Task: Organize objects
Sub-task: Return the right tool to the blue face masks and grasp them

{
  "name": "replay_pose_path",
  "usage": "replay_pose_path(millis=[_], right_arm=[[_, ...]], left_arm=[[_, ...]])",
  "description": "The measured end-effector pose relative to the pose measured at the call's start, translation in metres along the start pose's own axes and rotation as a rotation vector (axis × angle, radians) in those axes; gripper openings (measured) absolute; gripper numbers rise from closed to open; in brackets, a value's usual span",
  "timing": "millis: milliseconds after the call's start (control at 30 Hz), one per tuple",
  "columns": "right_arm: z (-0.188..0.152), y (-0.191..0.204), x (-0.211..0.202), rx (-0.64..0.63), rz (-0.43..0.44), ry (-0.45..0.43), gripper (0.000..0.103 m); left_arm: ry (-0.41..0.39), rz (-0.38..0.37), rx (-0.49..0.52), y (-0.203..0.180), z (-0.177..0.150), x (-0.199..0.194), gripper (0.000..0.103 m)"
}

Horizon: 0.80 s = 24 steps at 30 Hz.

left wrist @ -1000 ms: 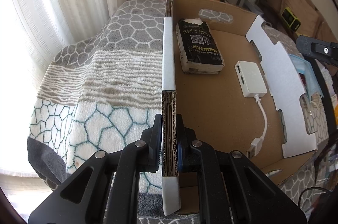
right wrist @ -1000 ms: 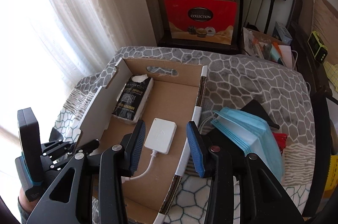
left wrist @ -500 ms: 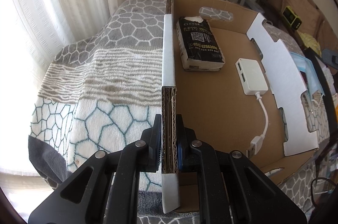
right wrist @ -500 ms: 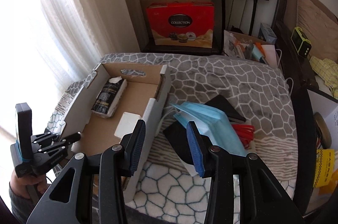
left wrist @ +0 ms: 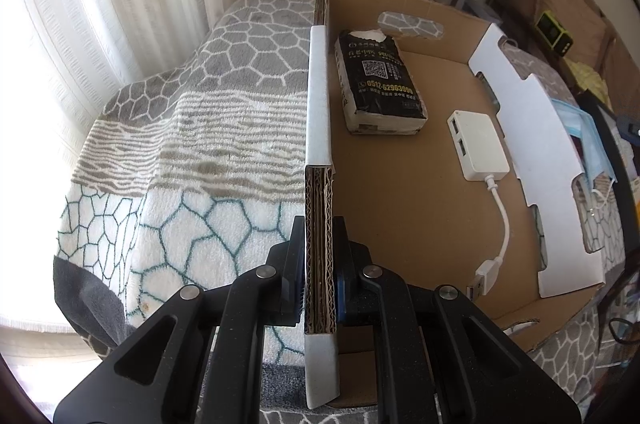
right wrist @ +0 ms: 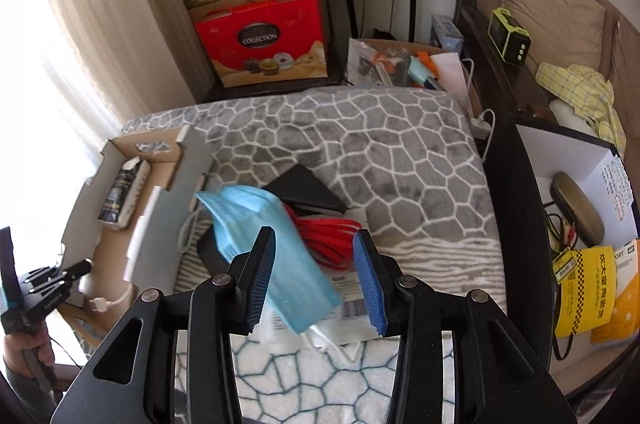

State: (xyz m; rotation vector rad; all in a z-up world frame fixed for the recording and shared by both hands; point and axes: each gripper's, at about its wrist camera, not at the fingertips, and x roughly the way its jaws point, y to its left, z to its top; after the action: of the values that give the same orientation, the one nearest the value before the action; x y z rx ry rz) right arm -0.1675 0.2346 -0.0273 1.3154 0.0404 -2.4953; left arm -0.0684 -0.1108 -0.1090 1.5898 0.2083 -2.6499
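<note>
My left gripper (left wrist: pixel 319 278) is shut on the near wall of the cardboard box (left wrist: pixel 420 224). Inside the box lie a black tissue pack (left wrist: pixel 378 83) and a white USB hub (left wrist: pixel 478 143) with its cable. In the right wrist view the box (right wrist: pixel 120 183) sits at the left, the left gripper (right wrist: pixel 76 270) clamped at its corner. My right gripper (right wrist: pixel 314 278) stands open above a pile on the blanket: blue face masks (right wrist: pixel 264 244), a red cable (right wrist: pixel 332 240), a black case (right wrist: pixel 306 189) and a flat white packet (right wrist: pixel 348 308). Nothing is between its fingers.
The patterned blanket (right wrist: pixel 360 143) covers the surface. Red gift boxes (right wrist: pixel 260 39) stand behind it by the curtain. A dark bed frame (right wrist: pixel 516 163) runs along the right, with a white box, a glasses case (right wrist: pixel 576 207) and yellow packets (right wrist: pixel 588 288) beyond it.
My right gripper has swung to the right, from over the box to above the masks and red cable, jaws unchanged. The left gripper and the box have stayed put.
</note>
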Motion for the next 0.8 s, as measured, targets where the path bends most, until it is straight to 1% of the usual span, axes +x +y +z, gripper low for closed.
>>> replay_pose_path(millis=[200,400,600,733,800], right_arm=[[-0.005,-0.023,0.019,0.064,0.009,0.039,0.041],[-0.002,-0.044,0.039,0.153,0.028,0.068,0.041],[0.0,-0.053,0.056,0.213,0.09,0.102,0.041],[-0.001,-0.054,0.058,0.235,0.13,0.101,0.041],[-0.001,-0.055,0.058,0.246,0.131,0.101,0.042]], left_arm=[[0.003,0.001,-0.002,0.001,0.0,0.002,0.01],[0.003,0.002,-0.003,0.0,-0.001,0.002,0.01],[0.004,0.003,-0.003,0.0,-0.001,0.002,0.01],[0.004,0.004,-0.003,0.0,0.0,0.003,0.01],[0.004,0.005,-0.003,0.0,0.0,0.003,0.01]])
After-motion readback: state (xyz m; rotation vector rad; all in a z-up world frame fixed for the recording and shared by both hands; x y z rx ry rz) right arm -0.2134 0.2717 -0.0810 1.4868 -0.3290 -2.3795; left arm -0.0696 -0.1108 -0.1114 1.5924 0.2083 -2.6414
